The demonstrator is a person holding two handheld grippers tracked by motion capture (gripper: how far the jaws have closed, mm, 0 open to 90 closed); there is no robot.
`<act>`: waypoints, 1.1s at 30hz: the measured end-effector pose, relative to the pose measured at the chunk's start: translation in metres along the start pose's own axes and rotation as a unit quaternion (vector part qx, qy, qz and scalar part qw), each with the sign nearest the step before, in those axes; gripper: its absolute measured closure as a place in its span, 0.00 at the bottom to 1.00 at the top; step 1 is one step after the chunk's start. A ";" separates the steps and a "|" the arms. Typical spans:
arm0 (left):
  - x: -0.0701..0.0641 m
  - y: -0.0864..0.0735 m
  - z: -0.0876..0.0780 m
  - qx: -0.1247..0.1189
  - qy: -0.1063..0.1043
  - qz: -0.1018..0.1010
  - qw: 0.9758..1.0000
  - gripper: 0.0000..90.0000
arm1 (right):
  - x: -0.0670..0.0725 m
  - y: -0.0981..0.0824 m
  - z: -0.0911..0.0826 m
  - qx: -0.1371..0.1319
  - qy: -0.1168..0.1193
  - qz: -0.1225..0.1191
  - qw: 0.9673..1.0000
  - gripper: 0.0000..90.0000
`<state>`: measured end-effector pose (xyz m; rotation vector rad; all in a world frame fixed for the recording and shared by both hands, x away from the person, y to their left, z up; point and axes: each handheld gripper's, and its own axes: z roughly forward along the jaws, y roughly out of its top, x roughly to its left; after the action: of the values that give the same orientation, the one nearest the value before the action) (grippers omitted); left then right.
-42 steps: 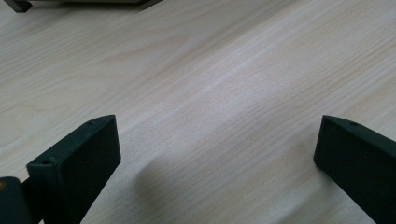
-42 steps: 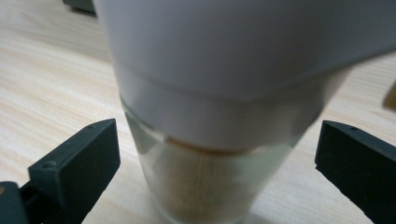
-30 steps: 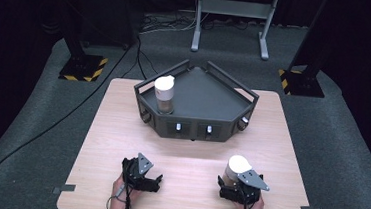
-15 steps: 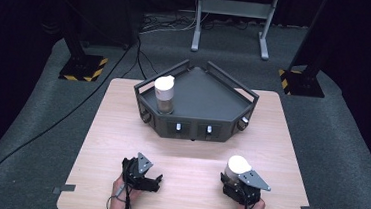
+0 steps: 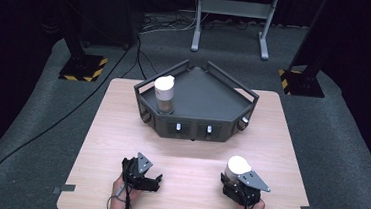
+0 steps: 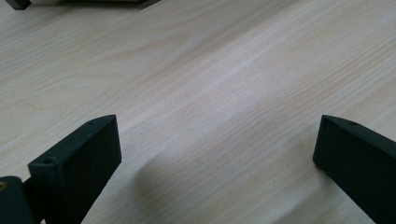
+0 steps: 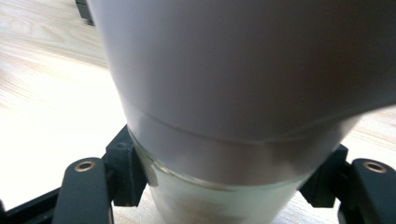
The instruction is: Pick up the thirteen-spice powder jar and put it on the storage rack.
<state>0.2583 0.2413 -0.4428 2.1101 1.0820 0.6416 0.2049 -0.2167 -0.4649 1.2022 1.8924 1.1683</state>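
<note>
A white-lidded jar (image 5: 239, 165) stands near the table's front right, and my right gripper (image 5: 233, 181) is shut on it. In the right gripper view the jar (image 7: 233, 70) looms close, with both jaws pressed against its lower glass part. A second jar with a white lid (image 5: 164, 94) stands upright in the left corner of a black angular tray (image 5: 191, 130) at the back middle of the table. My left gripper (image 5: 154, 182) rests low at the front left, open; its jaws (image 6: 217, 140) stand wide apart over bare wood with nothing between them.
The light wooden table (image 5: 189, 160) has open room between the tray and both grippers. Beyond it on the grey floor stand a metal frame (image 5: 230, 23), two black posts on yellow-black striped bases (image 5: 83, 66), and a trailing black cable (image 5: 46, 128).
</note>
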 end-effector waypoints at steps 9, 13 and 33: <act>0.001 0.000 0.000 -0.001 -0.001 -0.003 1.000 0.01 | -0.011 0.003 -0.004 -0.003 0.018 0.025 1.000 0.34; 0.000 0.000 0.000 -0.001 0.000 -0.002 1.000 0.02 | -0.014 0.009 -0.006 -0.005 0.014 0.026 1.000 0.34; 0.000 -0.001 0.000 -0.003 0.001 0.000 1.000 0.02 | -0.030 0.042 -0.001 -0.010 0.010 0.015 1.000 0.34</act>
<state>0.2580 0.2414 -0.4434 2.1051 1.0793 0.6452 0.2321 -0.2365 -0.4254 1.2156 1.8794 1.2163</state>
